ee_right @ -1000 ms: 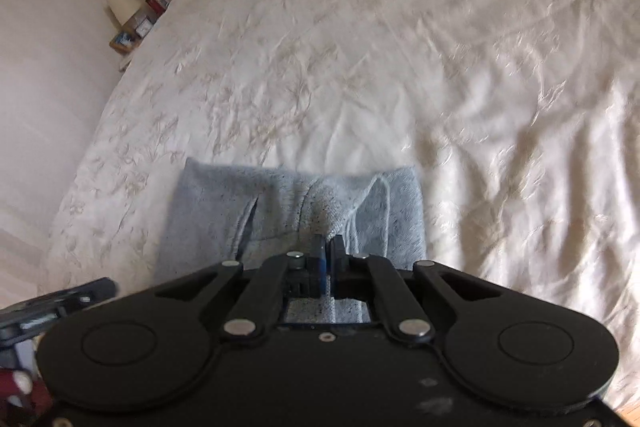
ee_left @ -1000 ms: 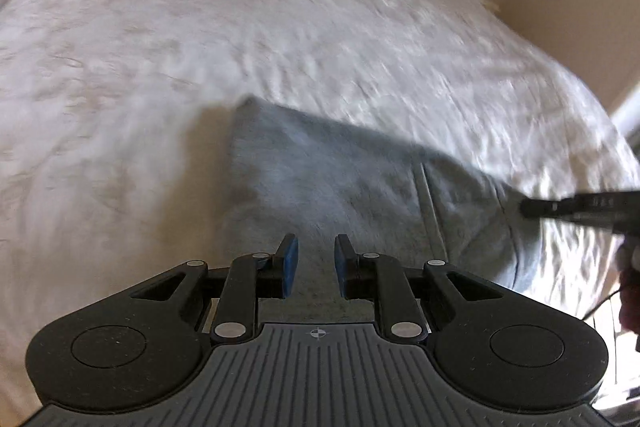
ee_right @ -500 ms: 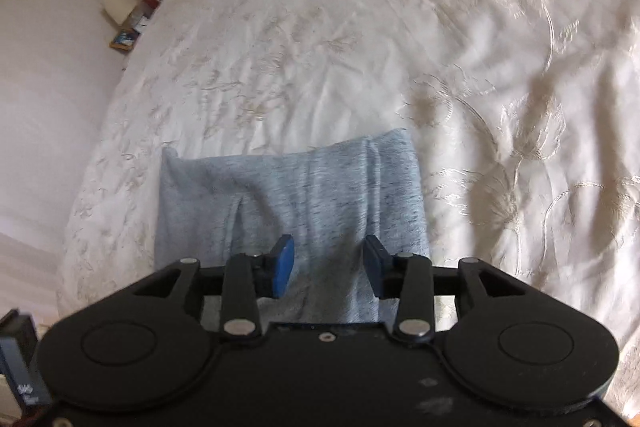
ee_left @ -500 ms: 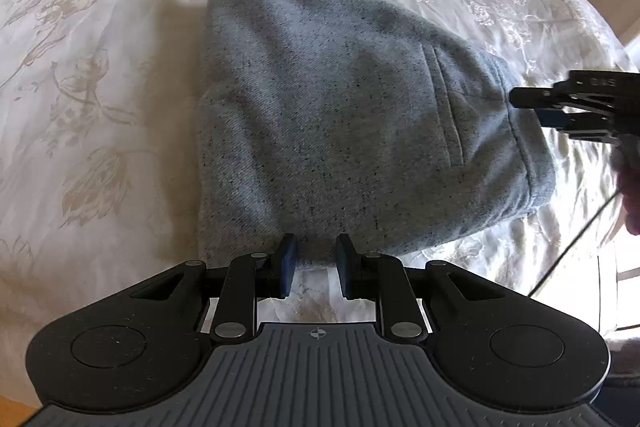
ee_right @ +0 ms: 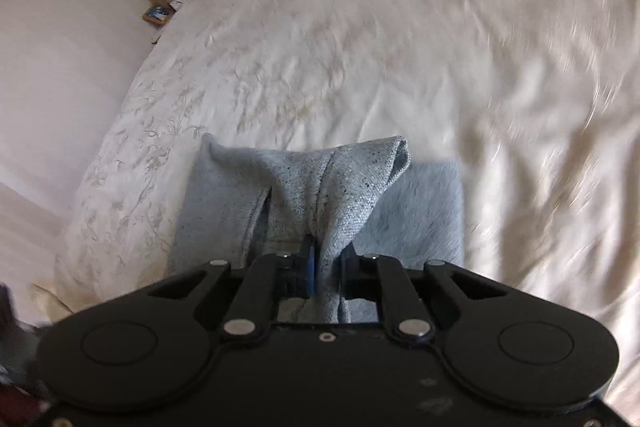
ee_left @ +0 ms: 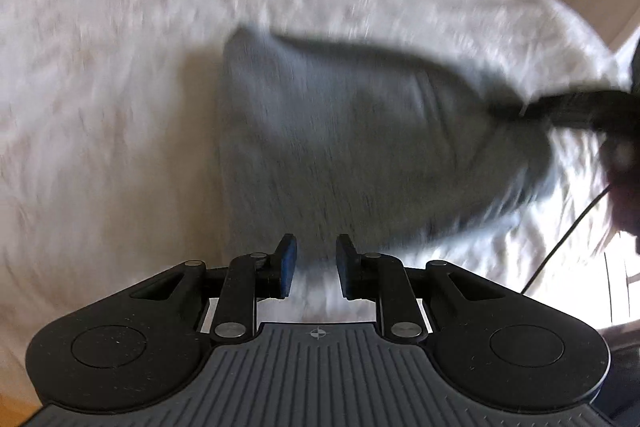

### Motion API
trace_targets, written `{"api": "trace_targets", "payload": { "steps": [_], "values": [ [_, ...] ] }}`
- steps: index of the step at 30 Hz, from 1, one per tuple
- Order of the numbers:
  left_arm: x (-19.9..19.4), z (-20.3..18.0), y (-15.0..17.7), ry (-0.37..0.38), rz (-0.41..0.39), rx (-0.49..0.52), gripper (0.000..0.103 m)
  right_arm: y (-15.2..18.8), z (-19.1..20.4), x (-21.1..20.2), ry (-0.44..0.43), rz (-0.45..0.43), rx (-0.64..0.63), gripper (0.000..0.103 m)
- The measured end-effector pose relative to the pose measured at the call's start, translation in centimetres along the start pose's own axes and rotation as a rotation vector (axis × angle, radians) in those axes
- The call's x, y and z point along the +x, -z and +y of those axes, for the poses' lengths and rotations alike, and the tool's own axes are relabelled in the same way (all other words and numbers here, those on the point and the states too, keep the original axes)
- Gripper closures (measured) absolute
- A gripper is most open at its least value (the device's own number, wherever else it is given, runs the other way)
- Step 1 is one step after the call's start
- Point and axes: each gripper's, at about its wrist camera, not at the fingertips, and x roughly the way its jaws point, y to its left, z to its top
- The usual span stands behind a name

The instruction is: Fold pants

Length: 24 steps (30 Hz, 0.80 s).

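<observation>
My left gripper [ee_left: 312, 265] hangs over the near edge of the grey pants [ee_left: 340, 143], its blue pads [ee_left: 287, 265] parted with nothing between them. The pants lie folded on the white embroidered bedspread [ee_left: 120, 87], near its close edge; this view is blurred. To the right, my right gripper [ee_right: 326, 269] is clamped on a raised bunch of the pants' cloth [ee_right: 320, 195], lifting it into a peak while the remaining fabric rests flat on the bedspread.
</observation>
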Motion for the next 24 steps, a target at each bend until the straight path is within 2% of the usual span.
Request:
{"api": "trace_targets", "payload": {
  "steps": [1, 3, 4, 5, 7, 10, 13, 15, 17, 18, 22, 24],
  "values": [
    [-0.2, -0.2, -0.5, 0.000, -0.023, 0.001, 0.082, 0.1, 0.0, 0.2, 0.029, -0.001, -0.012, 0.088],
    [-0.1, -0.5, -1.8, 0.004, -0.052, 0.002, 0.080, 0.4, -1.2, 1.9, 0.107, 0.061, -0.003, 0.081],
    [0.4, -0.7, -2.4, 0.002, -0.048, 0.003, 0.074, 0.5, -1.8, 2.7, 0.150, 0.091, 0.010, 0.075],
    [0.9, -0.8, -3.1, -0.002, -0.045, 0.000, 0.072, 0.7, -2.2, 2.7, 0.158, 0.097, 0.019, 0.074],
    [2.0, -1.1, -4.2, 0.004, -0.058, -0.008, 0.072, 0.8, -1.9, 1.8, 0.159, 0.047, 0.040, 0.073],
    [3.6, -1.6, -5.9, -0.007, -0.065, 0.006, 0.072, 0.5, -0.3, -1.0, 0.186, -0.094, -0.010, 0.072],
    [5.4, -2.1, -7.3, -0.006, -0.035, -0.002, 0.072, -0.1, 0.8, -1.5, 0.158, -0.138, -0.054, 0.072],
    [6.7, -2.2, -8.2, -0.008, 0.001, -0.016, 0.070, -1.0, 1.3, -0.8, 0.147, -0.119, -0.080, 0.072],
    [8.3, -2.2, -9.2, -0.020, 0.038, -0.032, 0.065, -1.6, 1.7, 0.3, 0.142, -0.096, -0.103, 0.072],
    [9.1, -2.1, -9.6, -0.030, 0.059, -0.043, 0.059, -1.7, 1.5, 0.7, 0.146, -0.081, -0.108, 0.072],
    [11.9, -1.5, -10.5, -0.056, 0.135, -0.084, 0.042, -2.4, 0.1, 3.2, 0.225, -0.001, -0.089, 0.072],
    [13.0, -1.5, -10.8, -0.071, 0.165, -0.074, 0.038, -2.5, -0.7, 4.4, 0.235, 0.039, -0.065, 0.072]
  ]
}}
